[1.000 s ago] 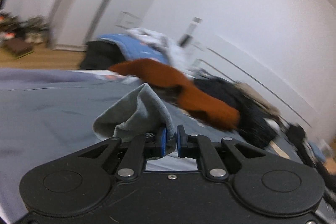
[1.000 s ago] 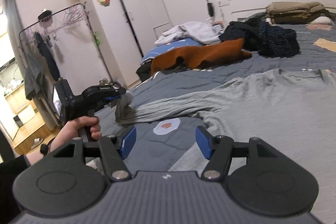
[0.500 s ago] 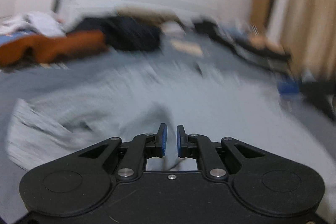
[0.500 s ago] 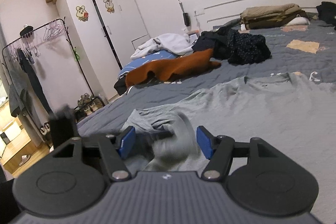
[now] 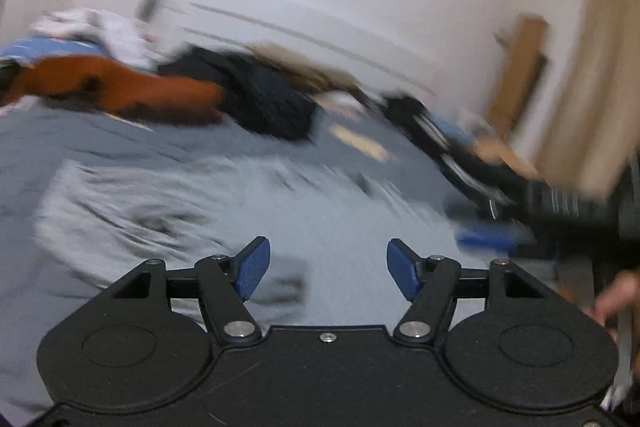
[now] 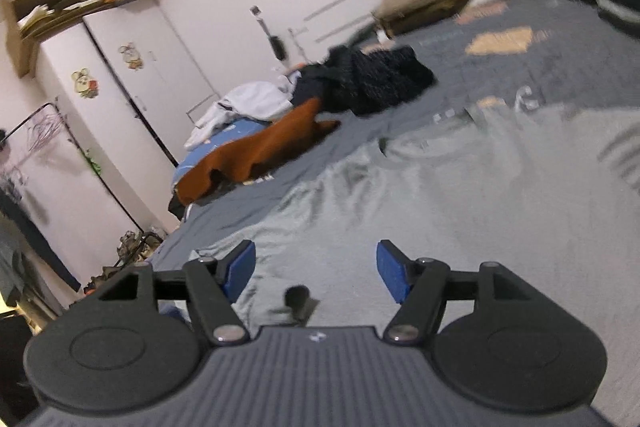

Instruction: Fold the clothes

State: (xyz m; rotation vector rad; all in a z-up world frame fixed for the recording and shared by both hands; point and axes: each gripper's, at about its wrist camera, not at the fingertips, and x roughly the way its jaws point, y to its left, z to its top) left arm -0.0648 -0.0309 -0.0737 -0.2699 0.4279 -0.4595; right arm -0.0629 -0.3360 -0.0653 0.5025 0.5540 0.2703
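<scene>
With its jaws opening around nothing, the left hand-held gripper (image 5: 328,269) and the wide, empty right hand-held gripper (image 6: 316,269) hung over the grey shirt (image 6: 420,195) spread on the bed (image 6: 500,67), the orange garment (image 6: 260,155) lying beyond.

left wrist: low over bed (image 5: 120,147), facing headboard wall | right wrist: same, tilted | shared: orange garment (image 6: 276,147)

grey shirt (image 6: 460,195): soft matt knit | rust garment (image 6: 256,155): fuzzy cloth | gripper pads (image 6: 394,277): blue textured rubber | wardrobe (image 6: 132,99): smooth white
</scene>
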